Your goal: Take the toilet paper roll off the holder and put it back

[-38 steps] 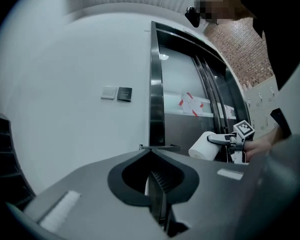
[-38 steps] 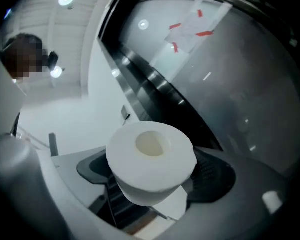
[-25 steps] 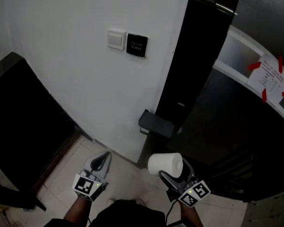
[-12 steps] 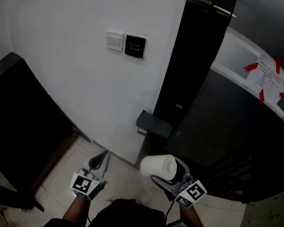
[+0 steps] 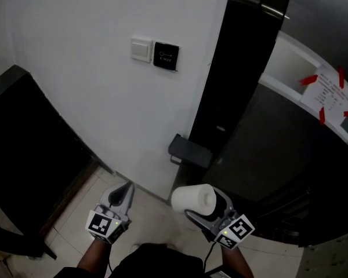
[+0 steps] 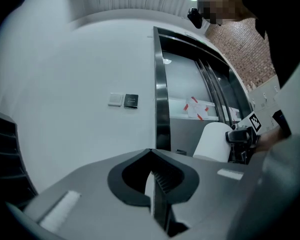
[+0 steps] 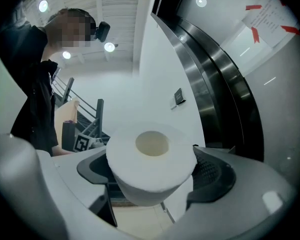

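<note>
Right gripper (image 5: 204, 207): jaws clamped around the white toilet paper roll (image 5: 191, 197), hollow core facing up | Roll: lower centre, just below the black holder (image 5: 189, 152) on the white wall (image 5: 75, 80), not touching | Left gripper (image 5: 127, 190): lower left, jaws pressed together, empty.

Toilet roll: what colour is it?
The roll is plain white; the right gripper view shows it best.

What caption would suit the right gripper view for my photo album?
Right tongs grip a toilet paper roll, its hollow core in plain sight, before a white wall.
</note>
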